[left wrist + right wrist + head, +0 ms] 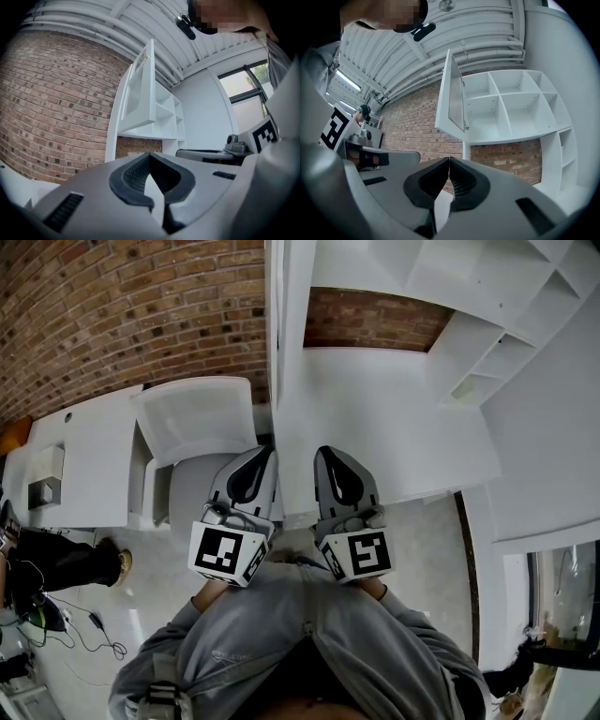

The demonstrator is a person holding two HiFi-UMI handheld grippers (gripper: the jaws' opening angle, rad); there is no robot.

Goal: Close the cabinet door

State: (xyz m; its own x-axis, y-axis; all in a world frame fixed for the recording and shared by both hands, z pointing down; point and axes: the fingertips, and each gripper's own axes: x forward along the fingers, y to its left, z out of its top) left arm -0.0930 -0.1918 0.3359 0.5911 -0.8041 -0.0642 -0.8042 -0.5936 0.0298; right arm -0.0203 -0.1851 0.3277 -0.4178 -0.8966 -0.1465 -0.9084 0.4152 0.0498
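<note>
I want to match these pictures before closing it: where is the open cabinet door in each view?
Head view: cabinet door edge-on, top centre.
Left gripper view: upper centre, left of the shelves.
Right gripper view: upper centre, left of the shelves.
Shared landmark: brick wall left of it.

Cabinet (511,108) is mounted on the brick wall (112,324), above a counter (394,427). The cabinet door (452,96) is at the cabinet's left edge, swung out toward the person. A shelf column (565,150) at the cabinet's right end runs down to the counter. A chair (195,418) is just left of the counter, with a table (89,456) left of the chair. Another person (56,559) is in front of the table, far left. Left gripper (266,456) and right gripper (323,454) are side by side in front of the counter's left end.
</note>
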